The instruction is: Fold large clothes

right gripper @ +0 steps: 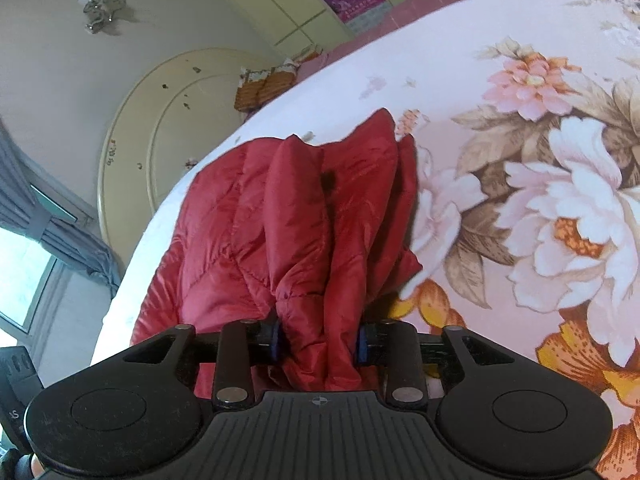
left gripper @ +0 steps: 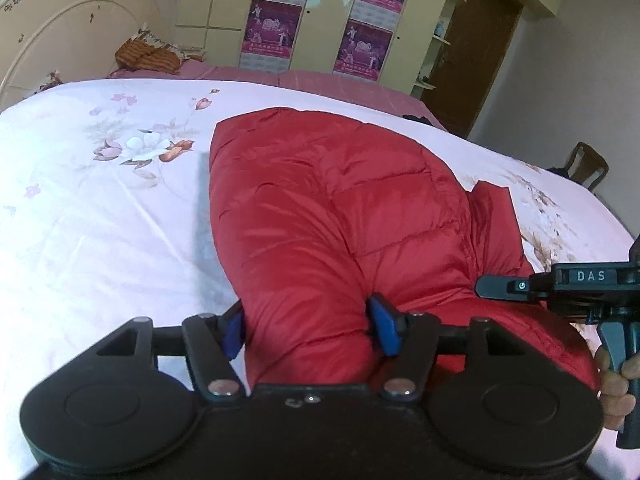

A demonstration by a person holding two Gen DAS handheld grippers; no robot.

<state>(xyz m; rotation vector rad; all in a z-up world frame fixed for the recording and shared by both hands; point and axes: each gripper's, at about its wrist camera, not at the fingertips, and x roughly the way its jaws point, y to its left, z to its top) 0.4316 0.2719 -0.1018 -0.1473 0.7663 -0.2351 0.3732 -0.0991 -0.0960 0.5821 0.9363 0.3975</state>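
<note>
Left wrist view, going left to right: cream headboard (left gripper: 60, 40) in the far left corner, with an orange striped pillow (left gripper: 148, 56) next to it on a pink sheet (left gripper: 320, 80). Behind that, pale wardrobes (left gripper: 320, 12) with purple posters (left gripper: 272, 28) stuck on the doors, then a dark brown door (left gripper: 480, 48), and a wooden chair (left gripper: 586, 166) poking up past the bed's right edge. The bed itself is covered by a white floral quilt (left gripper: 100, 200).

The red jacket (left gripper: 340, 208) lies in the middle of the quilt, puffy and quilted, running away from the camera. The left gripper (left gripper: 310, 330) has a thick bunch of its near end between its blue pads (left gripper: 384, 328), and both pads press into the fabric, so it's gripping the jacket. At the far right a hand (left gripper: 616, 384) holds the other tool.

Right wrist view: curtain (right gripper: 52, 224) and window (right gripper: 24, 276) at far left, wall lamp (right gripper: 100, 2) above, headboard again. The right gripper (right gripper: 318, 340) is clamped on a gathered fold of the jacket too, with fabric squeezed between the pads. Big pink and orange flowers fill the quilt to the right.

No containers anywhere that I can see.
</note>
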